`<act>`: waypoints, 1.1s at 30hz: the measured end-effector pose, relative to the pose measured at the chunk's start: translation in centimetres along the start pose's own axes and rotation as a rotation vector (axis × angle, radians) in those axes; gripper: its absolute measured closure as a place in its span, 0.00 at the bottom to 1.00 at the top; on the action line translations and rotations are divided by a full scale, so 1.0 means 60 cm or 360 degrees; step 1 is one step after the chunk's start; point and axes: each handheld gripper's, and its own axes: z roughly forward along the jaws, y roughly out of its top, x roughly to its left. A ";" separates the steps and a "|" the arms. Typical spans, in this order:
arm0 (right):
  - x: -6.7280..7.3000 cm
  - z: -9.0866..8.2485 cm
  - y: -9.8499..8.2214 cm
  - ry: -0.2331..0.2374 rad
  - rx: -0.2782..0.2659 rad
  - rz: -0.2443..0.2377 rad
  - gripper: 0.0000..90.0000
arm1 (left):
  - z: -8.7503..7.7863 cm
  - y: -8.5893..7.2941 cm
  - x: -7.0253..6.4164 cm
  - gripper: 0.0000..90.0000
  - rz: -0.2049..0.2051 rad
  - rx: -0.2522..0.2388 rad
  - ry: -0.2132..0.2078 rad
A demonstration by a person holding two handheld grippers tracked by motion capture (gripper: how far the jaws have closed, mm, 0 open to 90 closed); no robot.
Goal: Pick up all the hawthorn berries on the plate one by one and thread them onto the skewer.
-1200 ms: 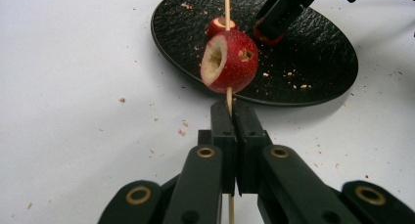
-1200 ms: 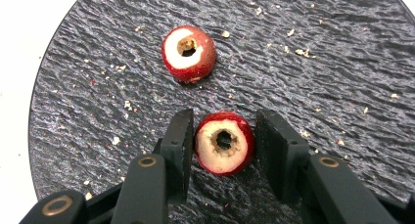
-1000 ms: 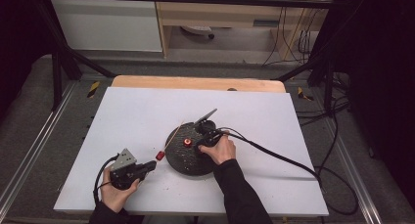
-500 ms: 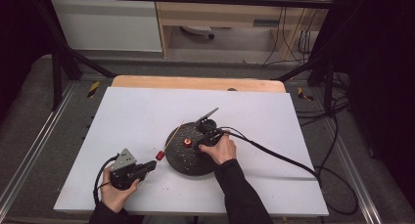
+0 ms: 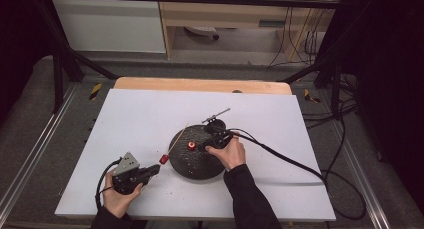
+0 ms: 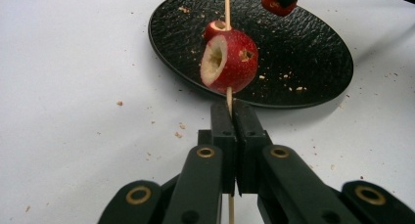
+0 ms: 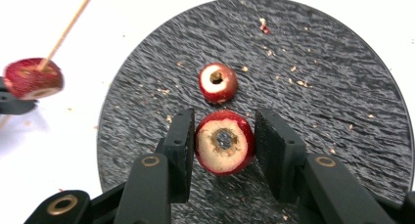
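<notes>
My left gripper [image 6: 234,107] is shut on a thin wooden skewer [image 6: 227,4] that carries a cored red fruit [image 6: 230,60] just past the jaw tips. From above, this gripper [image 5: 154,168] lies at the near left of the table, its skewer slanting up over the black round plate [image 5: 200,164]. My right gripper [image 7: 224,122] is shut on a second cored red fruit [image 7: 224,143], held a little above the plate [image 7: 318,77]. A third, smaller cored fruit [image 7: 218,82] lies on the plate just beyond it.
Crumbs are scattered on the plate and on the white tabletop [image 5: 140,114]. The right gripper's black cable [image 5: 290,161] trails across the table to the right. A wooden strip [image 5: 200,84] edges the far side.
My right gripper has risen slightly with the fruit between its jaws. The left gripper and its skewer have stayed put.
</notes>
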 end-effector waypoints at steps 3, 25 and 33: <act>-0.002 -0.005 -0.006 0.0007 -0.0029 0.0008 0.68 | 0.000 0.000 -0.001 0.98 0.0000 -0.0001 -0.0002; -0.016 -0.029 -0.084 0.0228 -0.0603 0.0164 0.68 | 0.001 0.003 -0.010 0.98 0.0020 -0.0014 -0.0012; -0.014 -0.022 -0.114 0.0305 -0.0825 0.0272 0.68 | 0.003 0.003 -0.015 0.98 0.0026 -0.0015 -0.0019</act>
